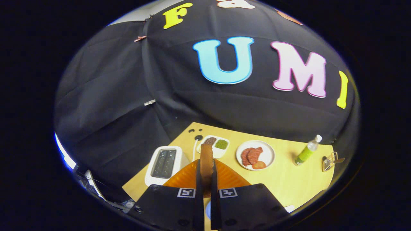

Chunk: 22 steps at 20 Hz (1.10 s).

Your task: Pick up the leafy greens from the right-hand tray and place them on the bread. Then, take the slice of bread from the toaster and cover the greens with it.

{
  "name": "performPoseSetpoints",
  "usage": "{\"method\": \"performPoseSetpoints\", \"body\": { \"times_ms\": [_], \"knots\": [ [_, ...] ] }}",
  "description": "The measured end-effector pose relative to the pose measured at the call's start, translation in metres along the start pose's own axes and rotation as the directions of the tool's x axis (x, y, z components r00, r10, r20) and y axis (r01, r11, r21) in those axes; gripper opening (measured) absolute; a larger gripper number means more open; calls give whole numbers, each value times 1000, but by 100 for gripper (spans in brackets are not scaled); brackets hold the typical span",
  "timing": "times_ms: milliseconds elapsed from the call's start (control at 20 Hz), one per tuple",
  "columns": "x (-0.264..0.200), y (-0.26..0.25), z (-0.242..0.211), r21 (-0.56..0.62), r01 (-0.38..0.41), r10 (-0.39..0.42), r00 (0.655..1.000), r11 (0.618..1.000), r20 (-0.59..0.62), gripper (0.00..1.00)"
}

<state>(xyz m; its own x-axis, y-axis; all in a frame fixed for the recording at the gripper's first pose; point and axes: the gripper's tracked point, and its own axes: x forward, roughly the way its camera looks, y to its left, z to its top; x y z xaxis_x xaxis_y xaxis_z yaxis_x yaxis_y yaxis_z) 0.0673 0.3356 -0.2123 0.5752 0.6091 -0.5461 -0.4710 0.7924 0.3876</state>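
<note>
Claw (207, 173) clamped on upright bread slice (206, 158), its lower edge hidden between fingers; toaster (164, 163) alongside.

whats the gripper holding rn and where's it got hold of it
A bread slice, standing on edge. The gripper is shut on its lower part, one finger on each flat face.

You have no readable text on the table items. The bottle (307, 153) carries a green label, too small to read. Each finger (186, 192) bears a square black-and-white marker, no letters.
</note>
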Motion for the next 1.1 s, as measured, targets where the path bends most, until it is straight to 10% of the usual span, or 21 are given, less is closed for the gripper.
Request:
{"method": "performPoseSetpoints", "body": {
  "times_ms": [400, 1100],
  "knots": [
    [-10, -79, -108, 105, 159, -149, 984, 982, -95, 12],
    [31, -79, -199, 332, 173, -122, 978, 928, -167, 12]
  ]
}}
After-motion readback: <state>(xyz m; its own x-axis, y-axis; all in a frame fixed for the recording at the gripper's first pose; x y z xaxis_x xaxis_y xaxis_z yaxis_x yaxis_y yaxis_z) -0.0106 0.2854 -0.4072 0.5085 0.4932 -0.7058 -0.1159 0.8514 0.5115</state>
